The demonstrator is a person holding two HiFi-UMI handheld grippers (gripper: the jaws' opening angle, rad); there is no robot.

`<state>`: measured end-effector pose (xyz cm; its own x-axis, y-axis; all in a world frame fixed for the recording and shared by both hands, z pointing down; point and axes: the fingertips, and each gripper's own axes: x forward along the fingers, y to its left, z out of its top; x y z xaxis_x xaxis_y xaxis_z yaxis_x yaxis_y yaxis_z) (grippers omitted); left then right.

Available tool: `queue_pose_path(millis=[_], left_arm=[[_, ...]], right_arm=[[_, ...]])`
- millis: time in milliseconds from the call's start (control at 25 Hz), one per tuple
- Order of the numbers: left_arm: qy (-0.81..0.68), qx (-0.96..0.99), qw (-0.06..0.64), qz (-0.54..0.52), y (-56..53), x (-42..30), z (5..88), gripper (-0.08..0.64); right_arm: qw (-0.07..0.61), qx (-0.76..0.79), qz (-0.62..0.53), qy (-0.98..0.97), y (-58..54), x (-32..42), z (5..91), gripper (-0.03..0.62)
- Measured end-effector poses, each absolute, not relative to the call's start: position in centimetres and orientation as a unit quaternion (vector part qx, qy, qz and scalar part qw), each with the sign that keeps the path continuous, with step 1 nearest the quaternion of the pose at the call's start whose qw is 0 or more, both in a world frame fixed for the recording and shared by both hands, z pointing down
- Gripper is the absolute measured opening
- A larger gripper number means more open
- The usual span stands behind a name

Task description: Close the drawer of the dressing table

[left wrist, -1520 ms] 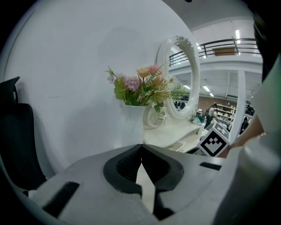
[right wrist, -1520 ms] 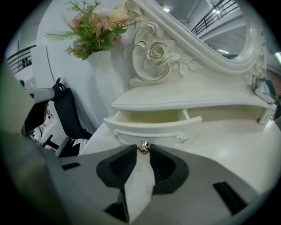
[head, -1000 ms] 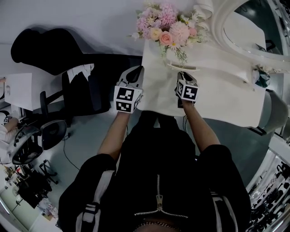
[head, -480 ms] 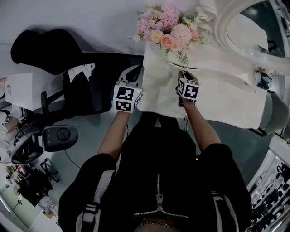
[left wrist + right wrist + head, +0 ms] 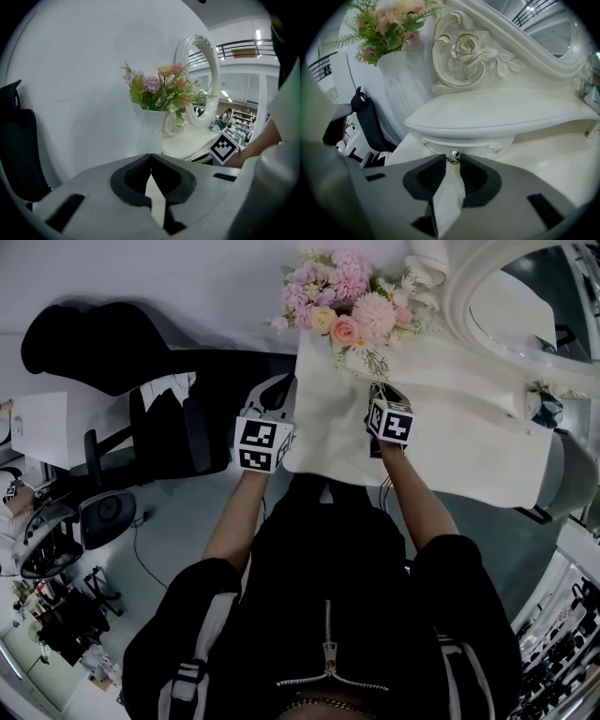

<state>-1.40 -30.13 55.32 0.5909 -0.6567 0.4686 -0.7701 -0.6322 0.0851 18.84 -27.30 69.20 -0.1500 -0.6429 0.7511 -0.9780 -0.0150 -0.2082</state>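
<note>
Here the right tool [image 5: 452, 159] is clenched on the small metal knob [image 5: 453, 155] of the drawer [image 5: 461, 141], mid-frame beneath the shelf [image 5: 497, 117] above the white surface [image 5: 562, 157]. The left tool [image 5: 150, 158], lower centre, is pressed together, empty.

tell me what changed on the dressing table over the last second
The right gripper, shut on the knob of the drawer, edged slightly toward the back of the table, and the drawer slid in with it. A small dark chair at lower left shifted about. The left gripper, shut and empty, and the flowers stayed put.
</note>
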Motion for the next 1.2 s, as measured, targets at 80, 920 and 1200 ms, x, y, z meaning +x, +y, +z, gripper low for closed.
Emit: queue_pose_path(millis=[80, 920, 1200], left_arm=[[-0.406, 0.88, 0.142, 0.201, -30.2, -1.4, 55.3, 0.006], [-0.403, 0.884, 0.132, 0.198, -29.3, -0.7, 54.3, 0.006], [-0.383, 0.896, 0.12, 0.19, -28.0, 1.3, 53.7, 0.006]], right_arm=[[0.227, 0.612, 0.367, -0.663, -27.6, 18.9, 69.2, 0.094], [0.209, 0.603, 0.377, -0.672, -27.0, 19.0, 68.5, 0.144], [0.181, 0.613, 0.341, -0.689, -24.1, 19.4, 65.9, 0.05]])
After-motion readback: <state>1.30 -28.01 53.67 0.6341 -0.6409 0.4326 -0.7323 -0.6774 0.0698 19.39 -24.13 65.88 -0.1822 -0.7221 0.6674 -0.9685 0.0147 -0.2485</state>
